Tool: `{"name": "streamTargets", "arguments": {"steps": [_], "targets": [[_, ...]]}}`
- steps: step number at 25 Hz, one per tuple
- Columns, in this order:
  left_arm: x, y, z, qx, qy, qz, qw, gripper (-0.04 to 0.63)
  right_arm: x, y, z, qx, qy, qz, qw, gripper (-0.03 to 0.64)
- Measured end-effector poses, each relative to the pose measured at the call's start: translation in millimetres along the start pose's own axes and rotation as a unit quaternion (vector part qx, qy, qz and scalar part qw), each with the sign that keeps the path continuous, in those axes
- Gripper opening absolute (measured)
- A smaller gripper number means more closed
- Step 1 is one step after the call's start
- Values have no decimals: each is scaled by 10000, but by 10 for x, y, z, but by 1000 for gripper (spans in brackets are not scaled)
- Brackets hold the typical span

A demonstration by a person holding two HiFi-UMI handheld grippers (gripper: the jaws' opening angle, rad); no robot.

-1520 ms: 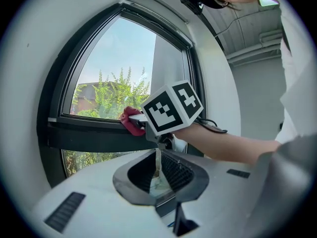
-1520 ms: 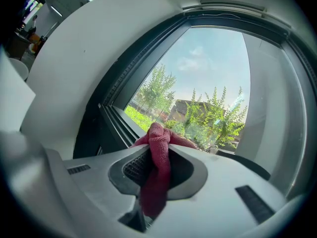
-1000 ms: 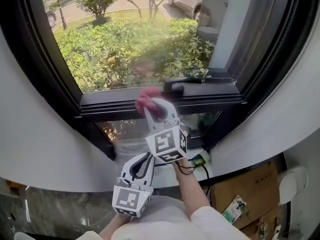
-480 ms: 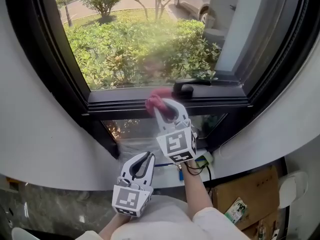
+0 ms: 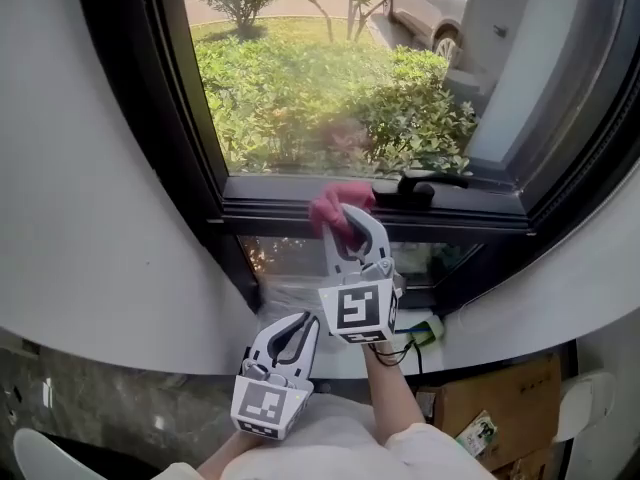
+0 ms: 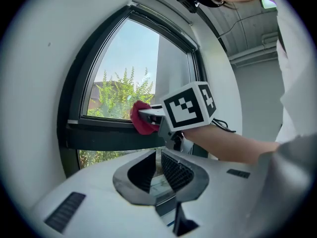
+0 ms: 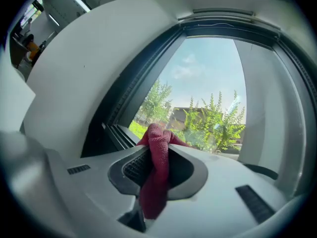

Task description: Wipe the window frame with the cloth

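— Head view, nearest first: what's the left tool [image 5: 303, 323] doing?
— It's held low, close to the person's body, jaws together with nothing between them.
— And the right tool [image 5: 352, 220]?
— Higher up, clamped on the pink-red cloth [image 5: 328, 208]; a tail of it hangs down between the jaws.
— Where's the cloth?
— Bunched against the window frame [image 5: 265, 213], on its black horizontal rail, just left of the handle [image 5: 420, 184].
— Beyond the glass?
— Green shrubs [image 5: 300, 98], then a parked car [image 5: 430, 8].
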State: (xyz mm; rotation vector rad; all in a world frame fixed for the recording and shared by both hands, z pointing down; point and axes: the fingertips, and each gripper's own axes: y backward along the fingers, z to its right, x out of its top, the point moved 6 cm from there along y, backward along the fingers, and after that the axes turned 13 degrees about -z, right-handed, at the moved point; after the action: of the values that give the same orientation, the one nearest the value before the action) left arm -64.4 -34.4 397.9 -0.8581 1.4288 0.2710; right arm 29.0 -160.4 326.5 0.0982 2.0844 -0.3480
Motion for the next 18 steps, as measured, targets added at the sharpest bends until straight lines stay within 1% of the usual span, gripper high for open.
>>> {"name": "streamTargets", "arguments": {"steps": [2,4,6,9,12,14,18], "targets": [[-25,87,-70,85,23,-33,10000,41,185,-69,-310,296,83,299,9991,74],[-50,175,-136,174,27,-32,9998,41,332,-150,-611,622,154,490,9967,74],[-83,253,-201,273,53,-26,9996,41,433,-220,-860,911,183,603,9938,74],[-134,345,-299,429,157,-54,9989,41,505,-325,-1097,1164,258,643,9908,74],[-164,415,-377,558,295,-105,9980,41,514,-442,-1224,1280,296,595,9895,74],[-174,443,-417,612,358,-115,9974,41,511,-534,-1297,1301,408,525,9893,74],[-201,423,-453,662,429,-170,9967,41,489,-644,-1379,1097,728,572,9896,74]]}}
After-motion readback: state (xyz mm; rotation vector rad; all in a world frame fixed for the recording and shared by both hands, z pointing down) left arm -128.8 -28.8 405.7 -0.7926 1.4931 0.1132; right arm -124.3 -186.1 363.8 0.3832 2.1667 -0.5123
